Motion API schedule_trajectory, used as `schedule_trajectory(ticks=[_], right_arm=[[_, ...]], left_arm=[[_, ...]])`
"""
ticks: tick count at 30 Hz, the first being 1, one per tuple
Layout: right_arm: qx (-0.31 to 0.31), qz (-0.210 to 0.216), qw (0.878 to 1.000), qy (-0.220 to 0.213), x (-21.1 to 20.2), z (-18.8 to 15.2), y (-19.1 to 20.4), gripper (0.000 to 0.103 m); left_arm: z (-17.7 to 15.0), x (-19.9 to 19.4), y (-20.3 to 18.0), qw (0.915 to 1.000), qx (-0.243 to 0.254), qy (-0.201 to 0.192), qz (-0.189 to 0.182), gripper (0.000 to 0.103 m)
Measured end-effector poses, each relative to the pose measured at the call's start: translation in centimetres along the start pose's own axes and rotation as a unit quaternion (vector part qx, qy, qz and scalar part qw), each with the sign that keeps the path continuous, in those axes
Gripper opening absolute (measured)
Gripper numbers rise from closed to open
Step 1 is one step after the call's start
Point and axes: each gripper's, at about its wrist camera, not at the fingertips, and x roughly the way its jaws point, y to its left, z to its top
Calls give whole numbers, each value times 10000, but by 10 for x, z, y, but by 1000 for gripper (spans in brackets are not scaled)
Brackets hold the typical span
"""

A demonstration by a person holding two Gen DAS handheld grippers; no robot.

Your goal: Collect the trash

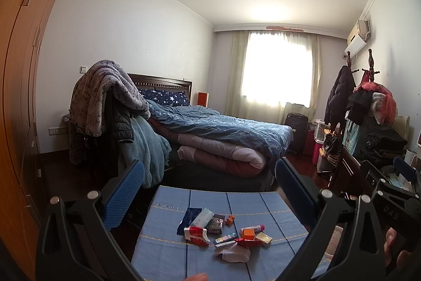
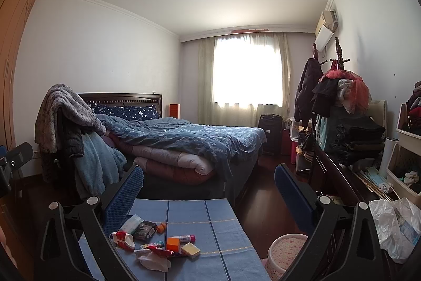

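Pink bin (image 2: 285,252) right of the jaws: cut off by the lower edge, partly hidden behind the right finger. Wrapper print in the trash pile (image 1: 223,233) between the jaws: too small to read. Blue cloth (image 1: 210,202): front edge out of frame.

I note a light blue tablecloth (image 1: 263,204) with dark blue stripes. On it: an orange box (image 1: 248,233), red-and-white wrappers (image 1: 196,235), a white tissue (image 1: 235,254). Bed quilt (image 1: 223,128) blue, swirled; pillow (image 1: 168,97) navy with white stars. My finger pads (image 1: 123,198) blue, ribbed. Pink dotted bin (image 2: 285,252).
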Motion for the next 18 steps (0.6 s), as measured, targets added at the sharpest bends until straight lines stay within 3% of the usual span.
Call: schedule_trajectory(ticks=[18], right_arm=[[-26, 27, 10000, 34, -1, -1, 4, 99]], left_arm=[[-5, 1, 2, 10000, -29, 28, -2, 100]])
